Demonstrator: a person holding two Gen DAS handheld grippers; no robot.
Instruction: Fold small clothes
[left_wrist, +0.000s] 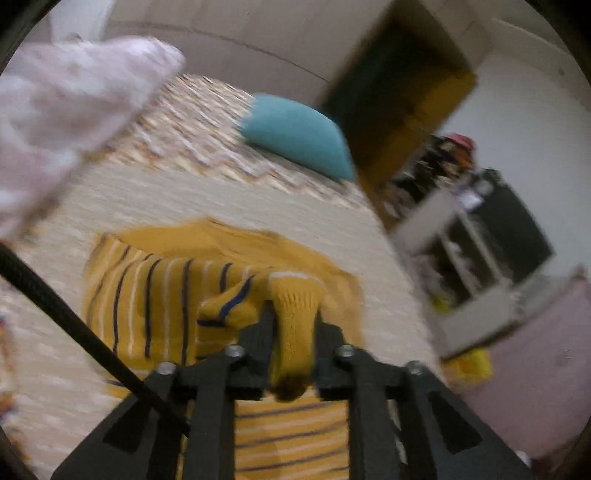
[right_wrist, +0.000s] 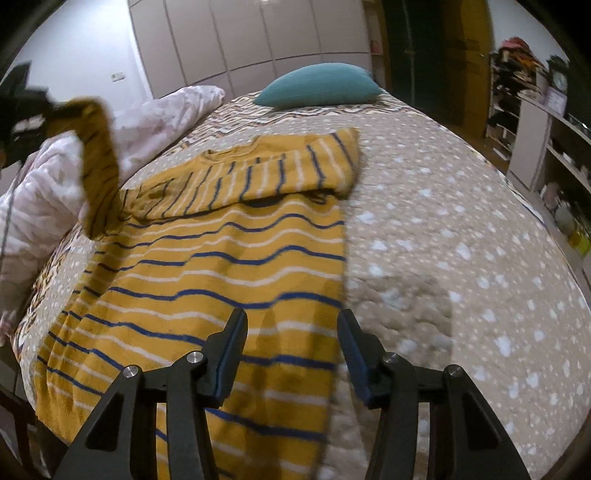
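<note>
The shirt (right_wrist: 221, 266) (mustard, striped blue and white) lay spread on the bed (right_wrist: 443, 229), its right sleeve folded across the chest and its right edge straight. The left claw (left_wrist: 293, 325) was clamped on the left cuff (left_wrist: 293, 314), lifted clear above the shirt. The right claw (right_wrist: 291, 354) hovered agape over the hem's right edge, holding nothing. Bare bedspread stretched to the right; a duvet (right_wrist: 155, 114) crowded the left, a pillow (right_wrist: 321, 86) the far end.
</note>
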